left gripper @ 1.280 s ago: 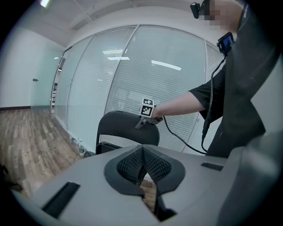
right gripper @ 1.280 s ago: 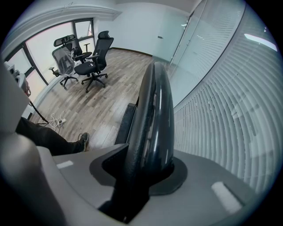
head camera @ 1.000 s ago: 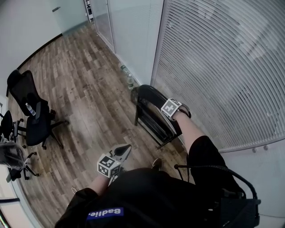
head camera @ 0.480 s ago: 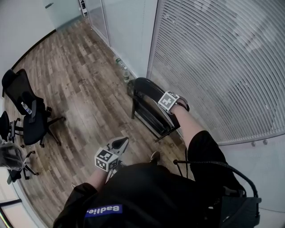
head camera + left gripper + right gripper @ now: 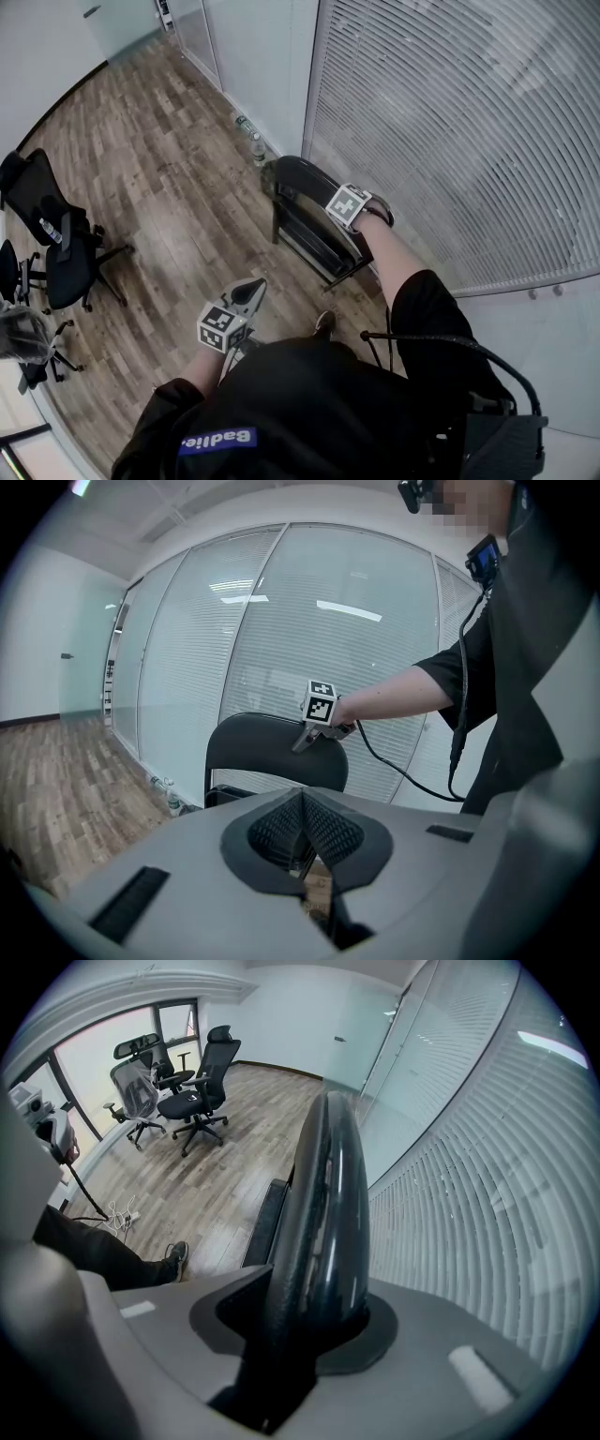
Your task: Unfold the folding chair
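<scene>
The black folding chair (image 5: 305,211) stands folded flat, close to the blind-covered glass wall. My right gripper (image 5: 347,210) points steeply down over the top of its backrest. In the right gripper view the glossy backrest edge (image 5: 323,1194) runs between the jaws, and my right gripper (image 5: 305,1321) is shut on it. My left gripper (image 5: 251,291) hangs over the floor in front of the chair, apart from it and shut with nothing in it. In the left gripper view, my left gripper (image 5: 305,832) faces the backrest (image 5: 267,752), with the right gripper (image 5: 314,726) on its top edge.
Black office chairs (image 5: 61,248) stand at the left over the wood floor (image 5: 169,187). Two water bottles (image 5: 251,142) sit at the foot of the glass wall. A shoe (image 5: 324,324) is near the chair's foot. A cable (image 5: 441,356) hangs by my right side.
The head view has shifted a little, and the left gripper has drifted slightly across the floor. The right gripper keeps its hold on the backrest, and the chair stays folded.
</scene>
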Demonstrator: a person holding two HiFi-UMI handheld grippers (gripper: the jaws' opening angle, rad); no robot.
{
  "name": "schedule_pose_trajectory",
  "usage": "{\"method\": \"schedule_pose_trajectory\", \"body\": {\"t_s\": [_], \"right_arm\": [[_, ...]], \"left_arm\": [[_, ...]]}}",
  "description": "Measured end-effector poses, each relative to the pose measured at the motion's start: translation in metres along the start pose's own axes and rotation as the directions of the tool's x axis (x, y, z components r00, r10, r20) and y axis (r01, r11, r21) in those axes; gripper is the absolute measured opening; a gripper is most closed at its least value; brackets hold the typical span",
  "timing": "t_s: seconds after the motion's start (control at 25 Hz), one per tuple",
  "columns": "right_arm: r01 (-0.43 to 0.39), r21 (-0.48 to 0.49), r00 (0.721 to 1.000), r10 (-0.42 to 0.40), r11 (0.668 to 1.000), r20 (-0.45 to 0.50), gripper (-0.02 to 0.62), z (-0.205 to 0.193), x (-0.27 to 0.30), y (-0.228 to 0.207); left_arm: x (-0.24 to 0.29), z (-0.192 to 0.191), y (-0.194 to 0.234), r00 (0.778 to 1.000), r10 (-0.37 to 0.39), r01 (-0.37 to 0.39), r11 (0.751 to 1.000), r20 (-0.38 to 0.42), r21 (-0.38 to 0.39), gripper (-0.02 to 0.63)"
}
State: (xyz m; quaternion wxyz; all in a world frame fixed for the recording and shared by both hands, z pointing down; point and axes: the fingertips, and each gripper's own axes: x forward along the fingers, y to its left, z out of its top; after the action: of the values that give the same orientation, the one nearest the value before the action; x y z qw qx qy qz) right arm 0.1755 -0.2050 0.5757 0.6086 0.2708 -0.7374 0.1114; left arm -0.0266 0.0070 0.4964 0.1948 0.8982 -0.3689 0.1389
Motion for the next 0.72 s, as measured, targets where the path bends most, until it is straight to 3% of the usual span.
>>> {"method": "schedule_pose_trajectory", "body": {"t_s": [0.32, 0.72], "right_arm": [[0.000, 0.000, 1.000, 0.000, 1.000, 0.001, 0.129, 0.000, 0.002, 0.004], [0.003, -0.003, 1.000, -0.003, 1.000, 0.000, 0.127, 0.004, 0.001, 0.007]], "left_arm": [[0.013, 0.000, 0.008, 1.000, 0.007, -0.007, 1.000, -0.008, 0.017, 0.006], [0.028, -0.005, 0.009, 1.000, -0.001, 0.000, 0.999, -0.026, -0.045, 0.006]]}}
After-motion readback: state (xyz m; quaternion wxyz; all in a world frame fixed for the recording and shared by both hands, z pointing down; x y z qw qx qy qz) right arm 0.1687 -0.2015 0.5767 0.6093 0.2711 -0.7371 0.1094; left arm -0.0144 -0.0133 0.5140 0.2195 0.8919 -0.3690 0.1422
